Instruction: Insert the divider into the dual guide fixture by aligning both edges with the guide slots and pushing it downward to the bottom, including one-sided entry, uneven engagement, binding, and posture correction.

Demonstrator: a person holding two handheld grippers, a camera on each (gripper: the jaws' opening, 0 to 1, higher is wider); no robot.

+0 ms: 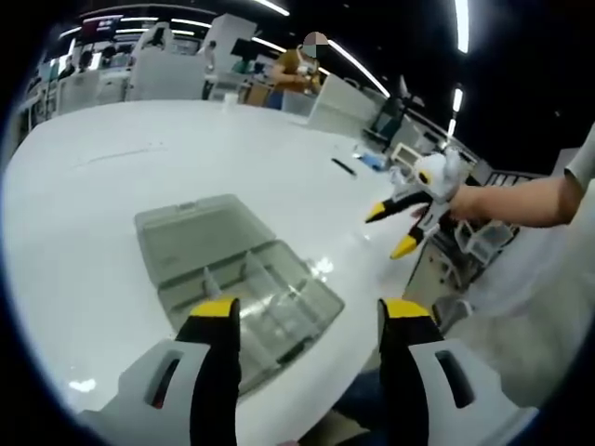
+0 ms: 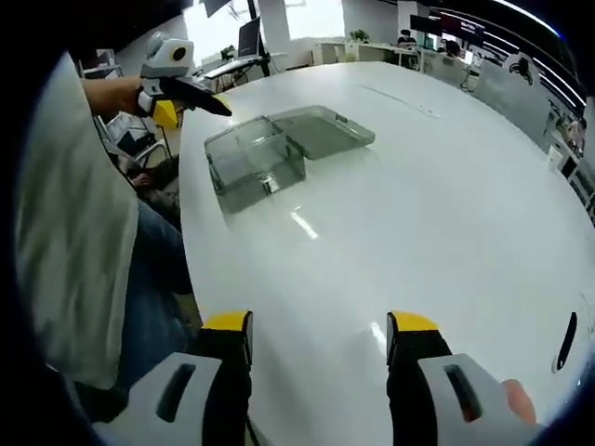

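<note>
White table (image 1: 112, 269) fills foreground, glossy, ceiling lights reflected. Left gripper (image 1: 309, 321) at 6 o'clock of left gripper view, jaws spread, nothing between them, hanging just above clear plastic box (image 1: 256, 302). Box lid (image 1: 200, 232) flung open flat behind it; thin partitions visible inside, divider itself cannot be singled out. Right gripper (image 1: 390, 230) at 3 o'clock, off table edge, jaws parted, empty. Black pen (image 1: 344, 167) beyond. Desks, seated person far back.

Right gripper view: right gripper (image 2: 319, 336) open over bare table, box (image 2: 256, 158) at 11 o'clock.
</note>
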